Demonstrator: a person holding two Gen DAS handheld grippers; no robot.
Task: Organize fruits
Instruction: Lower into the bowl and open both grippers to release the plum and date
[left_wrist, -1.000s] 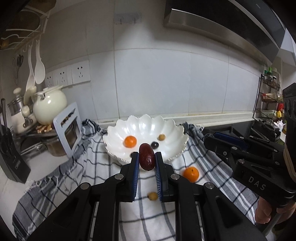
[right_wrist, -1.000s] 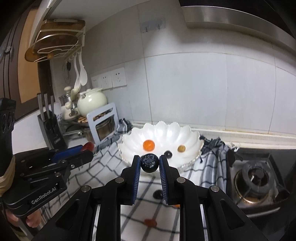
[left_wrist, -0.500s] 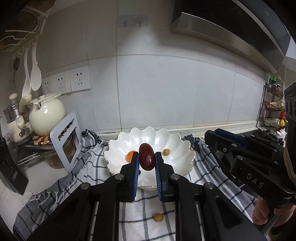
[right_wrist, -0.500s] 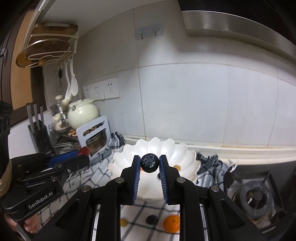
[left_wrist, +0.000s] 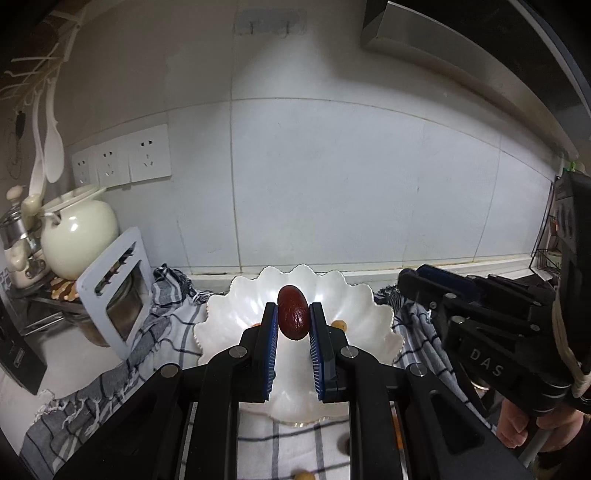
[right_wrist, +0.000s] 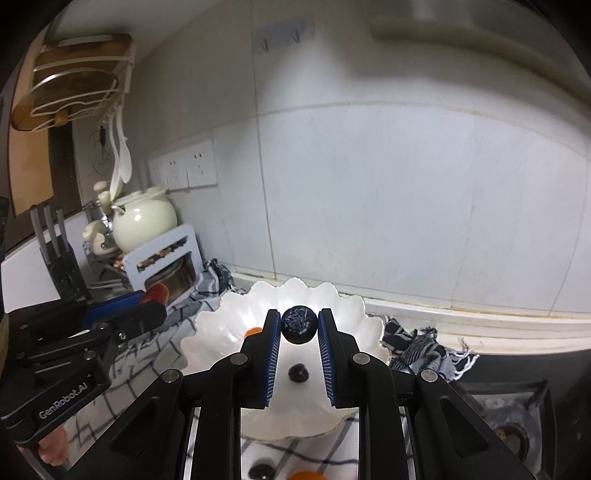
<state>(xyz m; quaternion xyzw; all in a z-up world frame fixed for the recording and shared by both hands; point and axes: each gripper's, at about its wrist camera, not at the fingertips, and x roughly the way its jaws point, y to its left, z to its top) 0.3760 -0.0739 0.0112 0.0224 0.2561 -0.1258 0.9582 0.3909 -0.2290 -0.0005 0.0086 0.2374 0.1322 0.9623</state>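
1. Fruits are the job: most that show lie in the white scalloped bowl (right_wrist: 207, 332), which sits on the checked cloth (left_wrist: 162, 332) by the tiled wall; a dark berry (right_wrist: 298, 373) rests on its floor and an orange fruit (right_wrist: 253, 331) peeks past a finger.
2. Left gripper (left_wrist: 293, 325) hangs over the bowl, its blue pads pinching a reddish-brown oval fruit (left_wrist: 293, 312) endwise.
3. Right gripper (right_wrist: 299, 326) does likewise, pressed on a round, wrinkled dark fruit (right_wrist: 299, 324).
4. Risk, as I judge it: both grippers crowd one bowl, so they may knock together, or a fruit let go from high up may bounce or roll over the low rim.
5. Nearby stand a cream teapot (left_wrist: 77, 236) and a grey slotted holder (left_wrist: 118, 288), clear of the path.
6. Strays lie on the cloth in front of the bowl: a tan one (left_wrist: 301, 475), a dark one (right_wrist: 260, 471).
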